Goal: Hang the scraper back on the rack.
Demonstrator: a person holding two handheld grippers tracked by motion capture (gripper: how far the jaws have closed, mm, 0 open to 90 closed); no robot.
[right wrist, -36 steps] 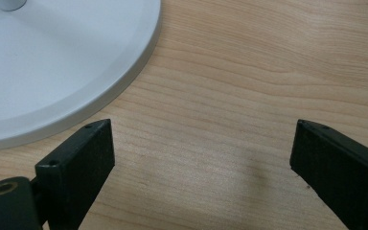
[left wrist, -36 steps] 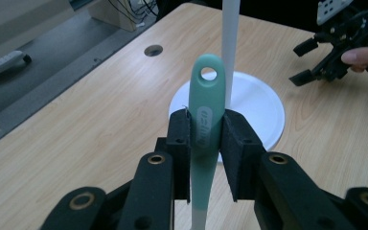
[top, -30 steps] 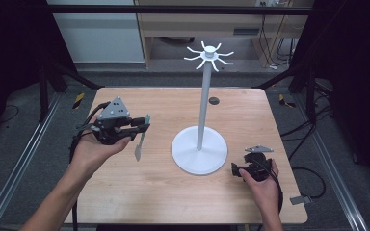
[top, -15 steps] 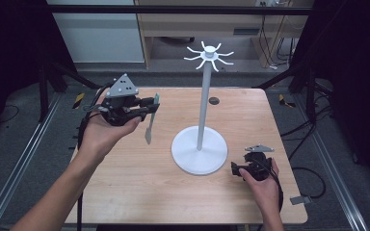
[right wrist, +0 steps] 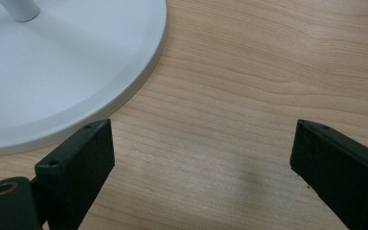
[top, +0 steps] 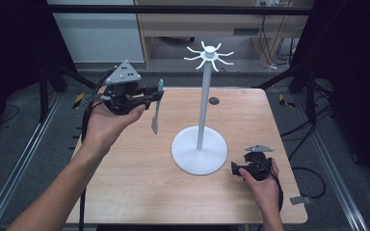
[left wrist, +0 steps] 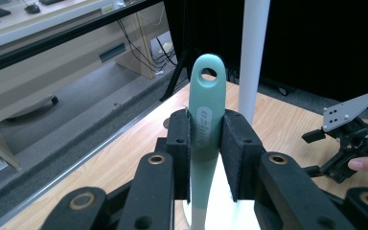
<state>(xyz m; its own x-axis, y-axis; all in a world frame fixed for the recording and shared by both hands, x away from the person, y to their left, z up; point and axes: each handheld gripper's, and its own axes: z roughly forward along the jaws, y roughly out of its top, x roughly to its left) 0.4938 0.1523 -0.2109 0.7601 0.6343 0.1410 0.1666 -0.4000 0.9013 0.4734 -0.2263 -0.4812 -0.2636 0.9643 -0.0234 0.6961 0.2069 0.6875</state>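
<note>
We're holding the left gripper (top: 157,93) up over the table's (top: 125,192) far-left part, jaws pinching a teal utensil (top: 156,115) by its handle. In the left gripper view the pads (left wrist: 179,143) are clamping both sides of the handle (left wrist: 206,120), just below its hanging hole, which is sticking up above the jaws. In the high view the utensil is hanging blade-down from the jaws, upright with a slight tilt, its pale lower end clear of the wood. It's sitting left of the white stand (top: 200,154), apart from the pole (left wrist: 252,52) and well below the ring of hooks (top: 208,54) on top.

We're resting the right gripper (top: 238,168) on the table near the right edge, just beside the stand's round base (right wrist: 52,72). Its jaws are spread wide with bare wood between them; the left jaw is sitting close to the base rim, and we can't tell if it's touching.

A small dark round spot (top: 214,100) is sitting on the far side of the table behind the pole.
</note>
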